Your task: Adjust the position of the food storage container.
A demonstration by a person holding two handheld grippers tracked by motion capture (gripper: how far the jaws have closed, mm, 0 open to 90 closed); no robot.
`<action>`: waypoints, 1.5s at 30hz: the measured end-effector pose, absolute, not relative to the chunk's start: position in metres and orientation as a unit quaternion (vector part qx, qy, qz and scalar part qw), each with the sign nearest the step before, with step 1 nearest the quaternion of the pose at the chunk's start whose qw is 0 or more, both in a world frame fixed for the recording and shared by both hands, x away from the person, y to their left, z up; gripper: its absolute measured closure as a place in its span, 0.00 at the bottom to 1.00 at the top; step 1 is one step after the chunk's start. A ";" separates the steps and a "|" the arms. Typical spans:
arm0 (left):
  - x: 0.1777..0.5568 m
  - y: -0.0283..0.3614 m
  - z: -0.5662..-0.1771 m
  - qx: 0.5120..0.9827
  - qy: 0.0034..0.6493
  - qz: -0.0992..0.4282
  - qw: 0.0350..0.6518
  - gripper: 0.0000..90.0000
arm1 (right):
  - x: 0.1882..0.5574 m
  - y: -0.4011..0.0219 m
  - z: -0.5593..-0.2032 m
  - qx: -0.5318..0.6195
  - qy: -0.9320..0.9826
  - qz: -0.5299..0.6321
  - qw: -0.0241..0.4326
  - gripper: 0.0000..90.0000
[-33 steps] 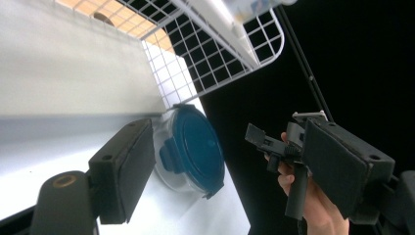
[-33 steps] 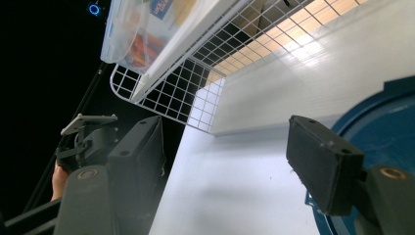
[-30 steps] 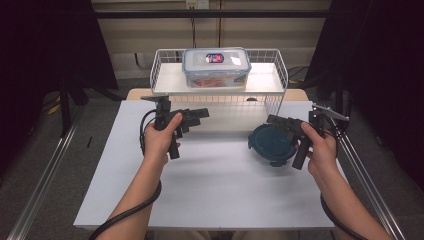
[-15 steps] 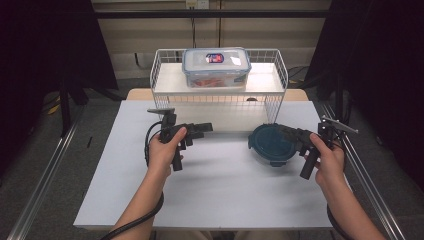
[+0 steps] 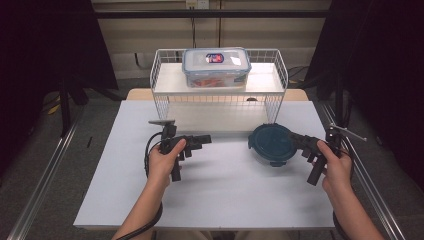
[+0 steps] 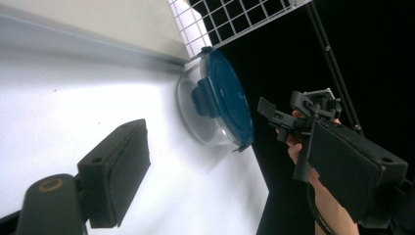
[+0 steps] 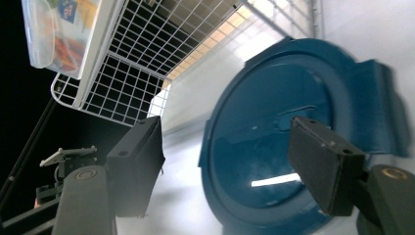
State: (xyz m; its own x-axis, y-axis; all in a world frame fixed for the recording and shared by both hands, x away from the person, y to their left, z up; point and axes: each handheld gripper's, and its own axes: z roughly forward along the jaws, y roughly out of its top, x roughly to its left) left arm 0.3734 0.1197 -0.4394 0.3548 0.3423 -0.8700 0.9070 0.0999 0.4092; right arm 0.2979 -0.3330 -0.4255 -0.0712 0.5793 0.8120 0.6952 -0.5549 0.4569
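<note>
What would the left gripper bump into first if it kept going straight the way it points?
Probably the round container with the blue lid. The left gripper points across the table toward it, jaws open and holding nothing, with bare tabletop between them. Exact height is hard to judge.

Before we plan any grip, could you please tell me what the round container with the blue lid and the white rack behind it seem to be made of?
Round container with the dark blue lid: seemingly clear plastic body, glossy plastic lid showing a bright reflection. White wire rack: thin crossed wires, probably coated metal.
</note>
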 end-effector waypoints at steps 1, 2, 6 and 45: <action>0.373 0.120 -0.441 0.618 0.506 -0.260 0.544 0.17 | 0.297 -0.335 -0.427 -0.682 -0.469 -0.559 0.050 0.33; 0.373 0.120 -0.442 0.617 0.505 -0.262 0.544 0.17 | 0.296 -0.337 -0.428 -0.682 -0.468 -0.561 0.046 0.33; 0.371 0.122 -0.448 0.621 0.503 -0.260 0.542 0.16 | 0.292 -0.342 -0.431 -0.689 -0.466 -0.554 0.044 0.33; 0.364 0.151 -0.463 0.638 0.526 -0.223 0.516 0.14 | 0.317 -0.368 -0.458 -0.736 -0.502 -0.450 -0.058 1.00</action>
State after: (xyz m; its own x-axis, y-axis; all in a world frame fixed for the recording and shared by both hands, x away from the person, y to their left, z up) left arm 0.3635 0.1508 -0.4635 0.3472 0.4407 -0.8278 0.9015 0.0864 0.4240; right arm 0.3171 -0.3681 -0.4582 0.0896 0.7917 0.6043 0.6870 -0.4885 0.5380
